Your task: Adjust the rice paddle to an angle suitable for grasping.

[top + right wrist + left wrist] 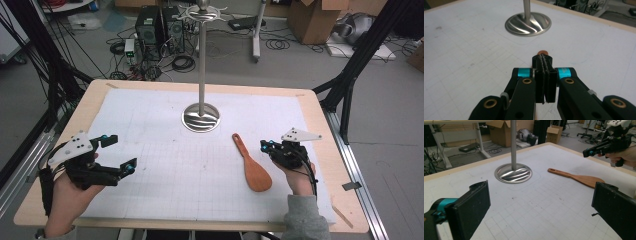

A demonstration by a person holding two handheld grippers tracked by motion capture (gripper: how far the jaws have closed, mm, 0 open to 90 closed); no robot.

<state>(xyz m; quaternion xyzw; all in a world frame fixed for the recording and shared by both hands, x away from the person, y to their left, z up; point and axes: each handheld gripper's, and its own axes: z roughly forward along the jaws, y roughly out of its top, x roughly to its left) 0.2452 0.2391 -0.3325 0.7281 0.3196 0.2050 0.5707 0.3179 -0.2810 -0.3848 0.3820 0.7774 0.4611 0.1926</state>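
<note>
Currently my left gripper stands wide, empty; my right gripper is pressed closed just beside the wooden spatula lying flat on the mat.

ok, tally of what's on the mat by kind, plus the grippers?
Wooden spatula: 1
Metal stand with round base: 1
Handheld grippers: 2, the left gripper with jaws wide apart, the right gripper with jaws pressed together on nothing
Total: 4
</note>
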